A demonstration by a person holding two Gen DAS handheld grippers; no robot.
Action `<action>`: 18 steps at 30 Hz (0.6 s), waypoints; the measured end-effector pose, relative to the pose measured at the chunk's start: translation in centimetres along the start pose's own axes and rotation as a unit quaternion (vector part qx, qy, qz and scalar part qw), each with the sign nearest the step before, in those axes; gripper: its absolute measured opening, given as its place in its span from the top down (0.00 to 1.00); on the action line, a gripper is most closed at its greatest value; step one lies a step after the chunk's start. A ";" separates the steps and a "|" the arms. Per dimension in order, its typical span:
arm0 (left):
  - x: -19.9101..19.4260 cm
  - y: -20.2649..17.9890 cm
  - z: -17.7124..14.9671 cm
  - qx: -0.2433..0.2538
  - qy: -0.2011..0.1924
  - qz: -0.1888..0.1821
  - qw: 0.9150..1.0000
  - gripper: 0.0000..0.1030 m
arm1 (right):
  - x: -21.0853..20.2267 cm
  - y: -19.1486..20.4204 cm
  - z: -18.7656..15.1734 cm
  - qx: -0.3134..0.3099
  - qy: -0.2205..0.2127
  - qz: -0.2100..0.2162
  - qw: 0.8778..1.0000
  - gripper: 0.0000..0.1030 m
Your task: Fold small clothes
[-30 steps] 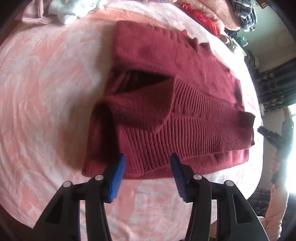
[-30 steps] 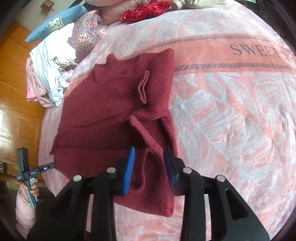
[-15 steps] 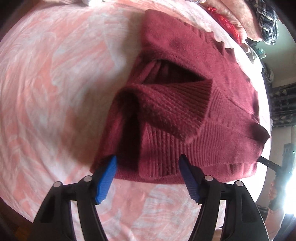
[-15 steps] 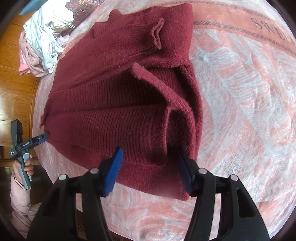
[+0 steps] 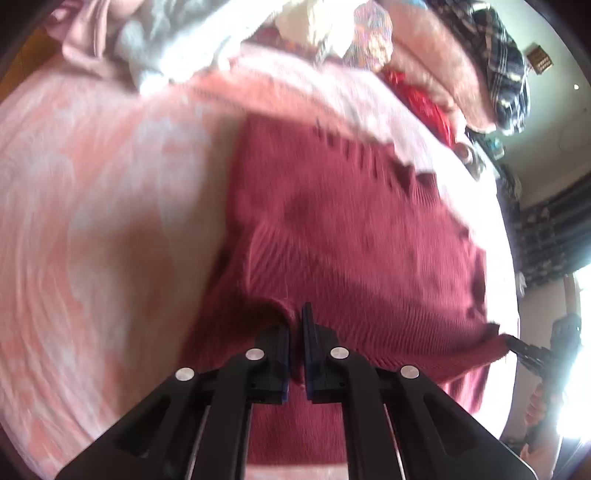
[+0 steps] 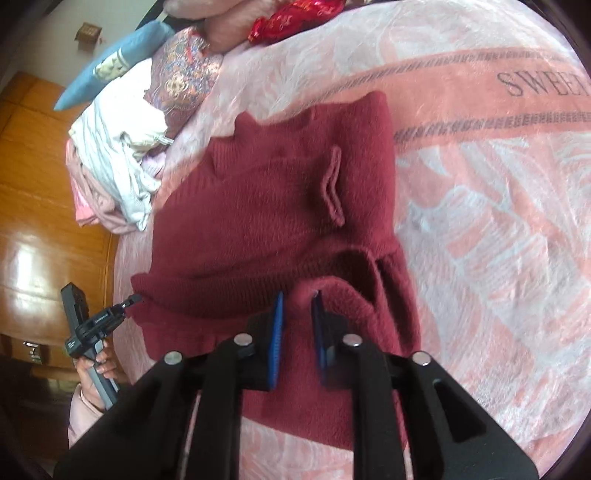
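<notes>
A dark red knit sweater [image 5: 351,240] lies partly folded on the pink bedspread [image 5: 92,221]. My left gripper [image 5: 295,325] is shut on its near ribbed hem, with fabric pinched between the blue pads. In the right wrist view the sweater [image 6: 277,206] shows a sleeve cuff folded across its body. My right gripper [image 6: 297,314] has a bunched fold of the hem between its pads and its jaws are closing on it. Each gripper also shows at the other view's edge, at a hem corner: the right gripper [image 5: 517,345] and the left gripper [image 6: 127,302], held by a hand [image 6: 99,365].
A heap of white and pink clothes [image 6: 114,162] and pillows [image 6: 184,77] lie at the far side of the bed. A red item [image 6: 291,18] lies beyond them. A band with lettering [image 6: 480,107] crosses the bedspread on the right. Wooden panelling [image 6: 44,221] is left of the bed.
Both grippers went from open above the near hem to closed on it. The hem is gathered and pulled taut between them, and the left view has swung up toward the heap.
</notes>
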State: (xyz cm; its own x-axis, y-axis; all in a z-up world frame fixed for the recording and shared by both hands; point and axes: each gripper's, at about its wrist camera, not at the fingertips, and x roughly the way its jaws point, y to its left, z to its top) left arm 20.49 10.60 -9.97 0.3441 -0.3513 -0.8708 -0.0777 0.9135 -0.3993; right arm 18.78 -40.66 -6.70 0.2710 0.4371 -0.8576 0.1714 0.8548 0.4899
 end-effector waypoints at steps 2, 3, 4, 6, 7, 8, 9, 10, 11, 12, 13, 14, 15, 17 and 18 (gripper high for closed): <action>0.7 0.7 1.4 -0.011 0.007 -0.003 1.000 0.92 | 0.1 -0.3 0.1 -0.007 -0.006 -0.012 1.000 0.50; 0.8 1.1 1.6 -0.022 0.007 -0.006 1.000 0.89 | 0.0 -0.4 0.0 -0.014 -0.006 -0.011 1.000 0.50; 0.7 1.7 1.6 -0.031 0.008 -0.011 0.999 0.88 | -0.1 -0.6 -0.1 -0.022 -0.002 -0.009 1.000 0.50; 0.8 2.5 1.4 -0.033 0.022 -0.016 0.999 0.85 | -0.5 -1.2 -0.2 -0.033 -0.003 -0.020 0.999 0.50; 0.7 2.5 1.2 -0.027 0.023 -0.007 0.999 0.74 | -0.7 -1.5 -0.4 -0.038 -0.006 -0.027 0.999 0.48; 0.1 2.7 1.0 -0.016 0.011 0.011 1.000 0.66 | -1.0 -2.3 -0.2 -0.041 -0.003 -0.026 0.999 0.45; -0.5 2.6 0.8 -0.005 -0.002 0.026 1.000 0.45 | -0.9 -2.6 -0.2 -0.044 0.003 -0.023 0.999 0.44; -1.2 2.7 0.5 0.007 -0.015 0.034 0.999 0.38 | -0.9 -3.0 -0.1 -0.047 0.008 -0.024 0.999 0.43; -1.8 2.5 0.4 0.026 -0.022 0.034 0.999 0.37 | -0.6 -2.8 -0.2 -0.052 0.011 -0.029 0.998 0.43; -1.9 2.3 0.5 0.040 -0.021 0.037 0.998 0.34 | -0.4 -2.8 -0.3 -0.057 0.013 -0.034 0.998 0.43; -2.2 2.2 0.4 0.052 -0.023 0.042 0.997 0.29 | 0.0 -2.5 -0.3 -0.064 0.017 -0.037 0.997 0.42; -2.3 2.0 0.3 0.066 -0.027 0.049 0.996 0.28 | 0.4 -2.1 -0.3 -0.071 0.023 -0.039 0.996 0.38; -2.1 1.9 0.3 0.076 -0.028 0.054 0.995 0.25 | 0.9 -1.7 -0.4 -0.078 0.029 -0.039 0.996 0.36; -1.3 1.7 0.3 0.092 -0.018 0.064 0.993 0.25 | 1.9 -1.2 -0.5 -0.094 0.038 -0.049 0.994 0.32; -0.7 1.7 0.2 0.100 -0.011 0.066 0.993 0.25 | 2.5 -1.0 -0.7 -0.101 0.044 -0.057 0.992 0.32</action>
State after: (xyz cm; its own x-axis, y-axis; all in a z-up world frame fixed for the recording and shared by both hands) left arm 20.32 12.44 -10.01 0.3644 -0.2234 -0.9040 0.0633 0.9745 -0.2153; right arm 18.67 -40.25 -9.41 0.1761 0.3498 -0.9202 -0.0001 0.9348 0.3553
